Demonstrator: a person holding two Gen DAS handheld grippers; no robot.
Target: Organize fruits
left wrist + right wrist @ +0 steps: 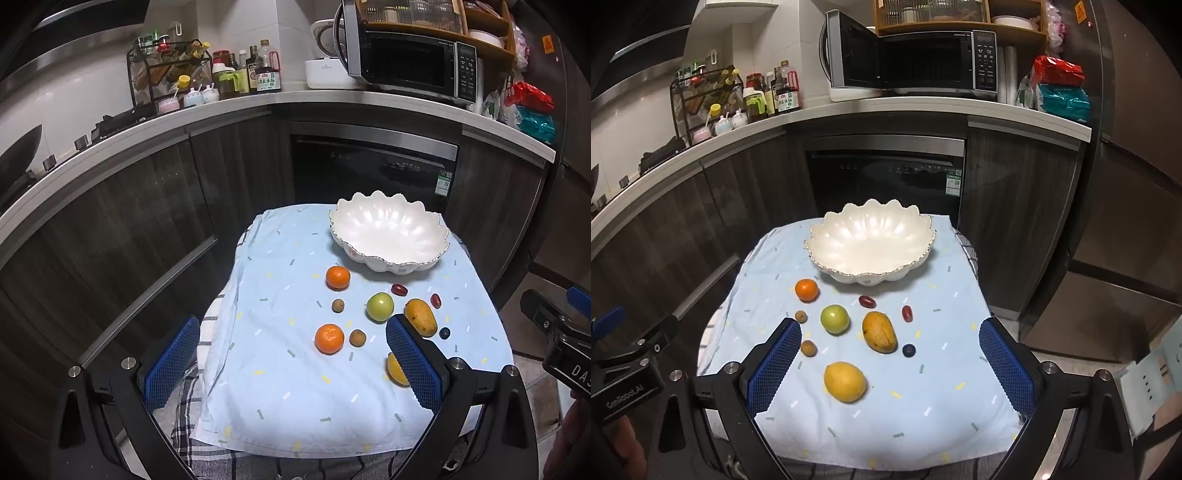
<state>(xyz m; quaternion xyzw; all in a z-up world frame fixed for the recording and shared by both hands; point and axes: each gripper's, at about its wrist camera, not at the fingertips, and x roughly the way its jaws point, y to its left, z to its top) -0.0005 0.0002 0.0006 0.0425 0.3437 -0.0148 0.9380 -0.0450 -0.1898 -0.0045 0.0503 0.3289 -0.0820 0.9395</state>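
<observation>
Fruit lies scattered across a pale blue patterned cloth (871, 424) covering a small counter in a dark-cabineted kitchen, with the empty white scalloped ceramic bowl (870, 246) waiting at the far end. Both claws hang above the near edge, nothing in either: the left claw (291, 365) is spread wide, and the right claw (890, 365) is spread just as wide. Nearest the right claw sits a round yellow citrus fruit (845, 381); beyond it lie a yellow-orange mango (879, 331), a green apple (834, 319), a dark blueberry (908, 350) and two red oblong dates (867, 301), close to the bowl. From the left wrist view, two orange tangerines (329, 338) and two small brown longans (357, 337) sit toward the left. Nothing appears to have reached the bowl yet. A sound opening move would be lowering the right claw squarely over the yellow citrus, centering the pads on its widest part and closing gently, since round fruit can roll off a loose cloth.
</observation>
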